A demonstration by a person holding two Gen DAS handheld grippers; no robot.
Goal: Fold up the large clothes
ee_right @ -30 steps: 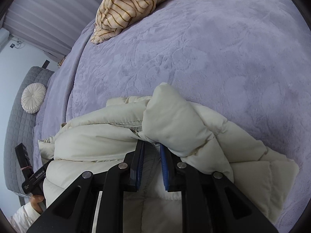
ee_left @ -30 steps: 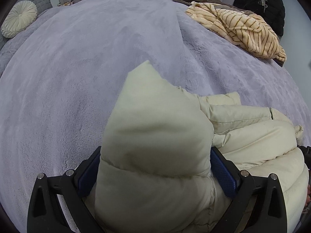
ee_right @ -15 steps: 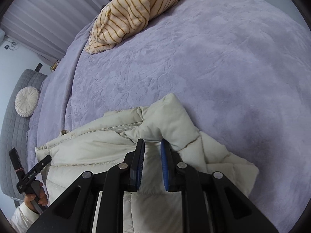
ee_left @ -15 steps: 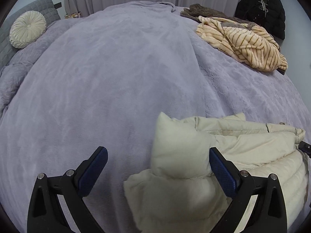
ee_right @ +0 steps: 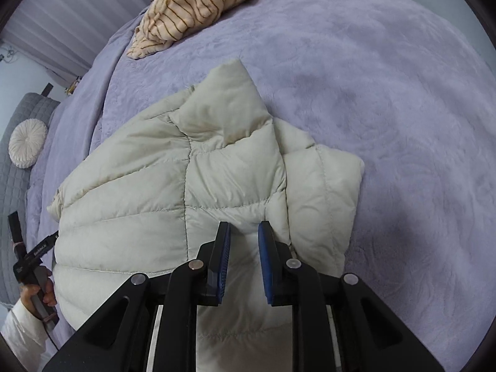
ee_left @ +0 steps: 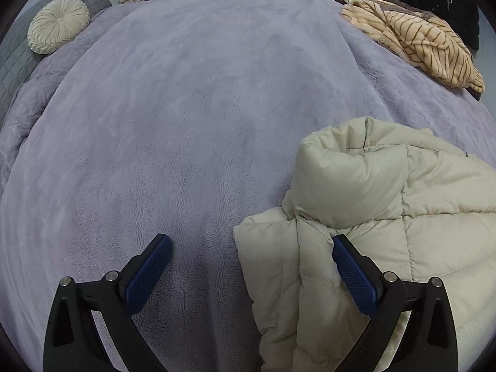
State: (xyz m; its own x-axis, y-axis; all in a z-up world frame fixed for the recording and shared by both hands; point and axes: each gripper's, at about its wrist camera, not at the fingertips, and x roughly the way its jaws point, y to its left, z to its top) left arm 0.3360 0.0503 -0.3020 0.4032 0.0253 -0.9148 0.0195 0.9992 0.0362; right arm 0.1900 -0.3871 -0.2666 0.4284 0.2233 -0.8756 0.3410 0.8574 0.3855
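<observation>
Open blanket to my left and far side; jacket bulks up on the near right.

From my left tongs (ee_left: 251, 266) the purple blanket (ee_left: 192, 117) lies bare ahead and to the left, free to sweep across. The cream puffer jacket (ee_left: 372, 192) heaps just beside my left tongs' right finger, blocking that side. Far off, a striped garment (ee_left: 415, 43) crowds the blanket's far right corner, and a round cushion (ee_left: 57, 24) sits at the far left edge.

Dim, soft light; fisheye-warped edges.
</observation>
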